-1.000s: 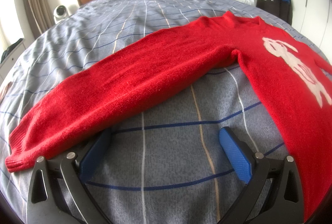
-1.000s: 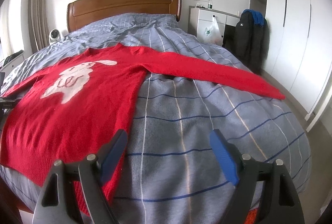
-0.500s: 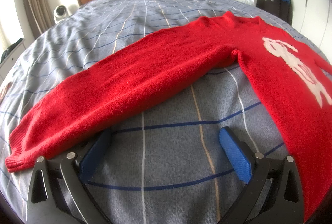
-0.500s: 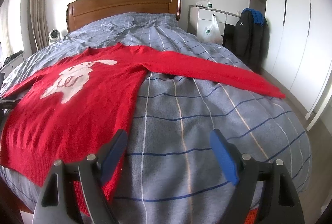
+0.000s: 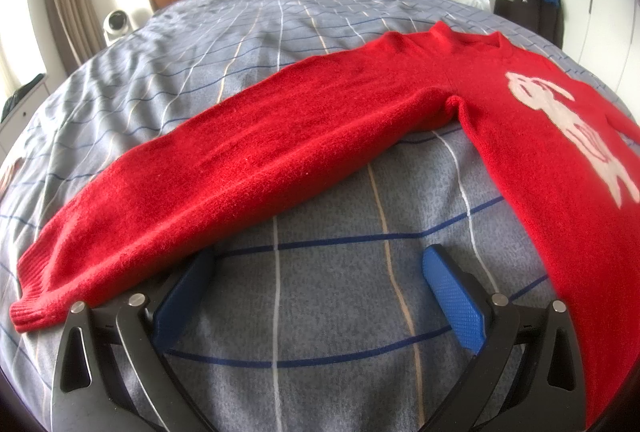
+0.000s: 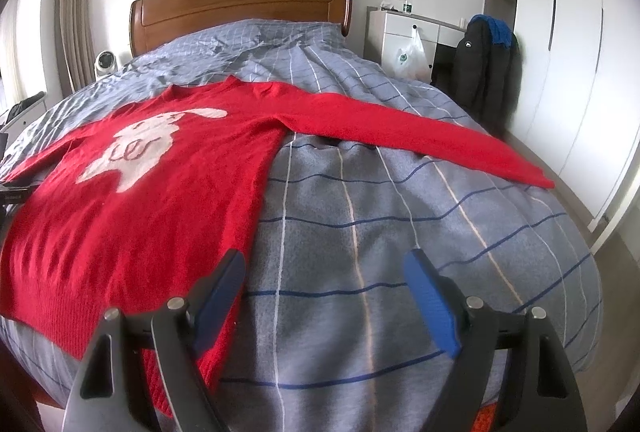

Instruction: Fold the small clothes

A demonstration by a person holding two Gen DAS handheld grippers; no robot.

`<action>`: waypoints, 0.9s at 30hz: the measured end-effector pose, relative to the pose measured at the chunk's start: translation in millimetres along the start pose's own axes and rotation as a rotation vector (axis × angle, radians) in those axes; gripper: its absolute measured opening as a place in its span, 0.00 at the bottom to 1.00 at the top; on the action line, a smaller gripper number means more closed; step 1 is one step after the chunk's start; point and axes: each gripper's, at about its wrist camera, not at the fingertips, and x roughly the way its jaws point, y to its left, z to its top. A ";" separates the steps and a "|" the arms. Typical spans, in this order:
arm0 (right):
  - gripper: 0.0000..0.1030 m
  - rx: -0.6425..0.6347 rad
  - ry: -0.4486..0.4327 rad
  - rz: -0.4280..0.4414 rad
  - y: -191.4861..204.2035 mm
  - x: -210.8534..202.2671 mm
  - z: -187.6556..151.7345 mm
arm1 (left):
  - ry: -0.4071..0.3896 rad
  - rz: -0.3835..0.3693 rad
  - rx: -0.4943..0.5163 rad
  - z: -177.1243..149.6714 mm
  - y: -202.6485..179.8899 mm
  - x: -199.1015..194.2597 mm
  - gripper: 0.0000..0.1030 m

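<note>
A red knit sweater (image 5: 280, 147) with a white rabbit figure lies flat and face up on the bed, both sleeves spread out. In the left wrist view its left sleeve runs from the cuff (image 5: 28, 316) at the lower left up to the body at the right. My left gripper (image 5: 318, 280) is open and empty, just below that sleeve near the cuff. In the right wrist view the sweater body (image 6: 132, 199) lies at the left and the other sleeve (image 6: 420, 135) stretches right. My right gripper (image 6: 324, 280) is open and empty beside the sweater's lower right hem.
The bed has a grey-blue checked cover (image 6: 380, 232) and a wooden headboard (image 6: 240, 3). A white dresser (image 6: 404, 35) and a chair with dark jackets (image 6: 488, 63) stand to the right. A small white fan (image 5: 116, 23) sits left of the bed.
The right gripper has shifted slightly; the view sits a little lower. The left gripper and the sweater have not moved.
</note>
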 end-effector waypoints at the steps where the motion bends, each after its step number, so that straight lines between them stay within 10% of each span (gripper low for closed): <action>1: 0.79 0.001 0.001 0.000 0.2 0.2 0.0 | 0.000 0.000 0.000 0.4 0.5 0.2 1.00; 27: 0.79 0.007 0.026 -0.004 1.3 6.6 -3.0 | 0.000 0.000 0.000 -0.1 0.1 -0.1 1.00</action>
